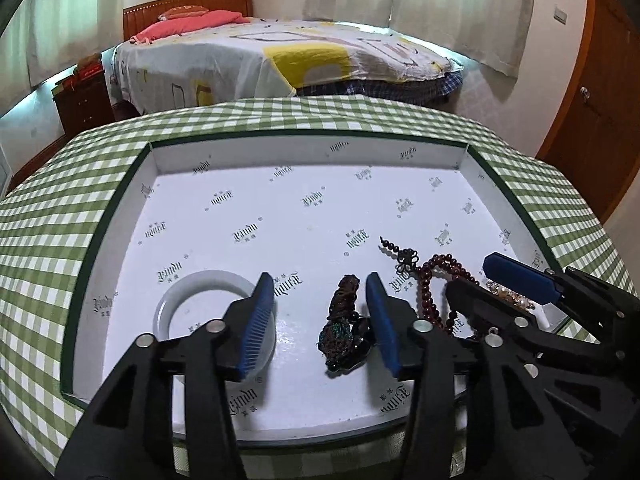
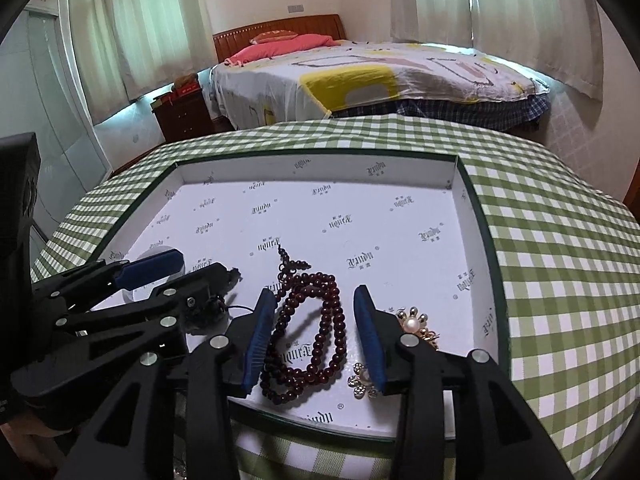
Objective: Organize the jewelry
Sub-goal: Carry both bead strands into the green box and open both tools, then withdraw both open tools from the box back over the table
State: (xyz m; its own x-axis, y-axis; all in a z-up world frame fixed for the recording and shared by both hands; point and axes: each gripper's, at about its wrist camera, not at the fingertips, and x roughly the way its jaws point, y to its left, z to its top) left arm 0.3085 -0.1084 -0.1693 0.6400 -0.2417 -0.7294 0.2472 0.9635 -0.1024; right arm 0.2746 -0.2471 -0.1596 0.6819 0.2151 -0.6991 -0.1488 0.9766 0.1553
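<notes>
In the left wrist view, starting at the lower left of the frame, you see the white bangle [image 1: 208, 312] lying flat in the box [image 1: 312, 148]; it looks stiff and smooth, so it may slip between the pads, and I would take it across the rim. Your left gripper [image 1: 322, 320] stands open above the box floor, and the dark woven tassel charm [image 1: 344, 320] lies between its fingers without the pads pressing on it. This piece looks soft and light; take it at the thick middle, not at the loose threads. To the right of it, the dark red bead string [image 2: 316, 332] lies coiled in the lower centre of the right wrist view, between the fingers of your right gripper [image 2: 316, 340], which is open too and holds nothing. The beads are hard but the string is limp, so it will hang and swing; pinch several loops together. At the lower right, the pearl flower brooches [image 2: 412, 326] lie beside the right finger; they look delicate, so grip them gently.
</notes>
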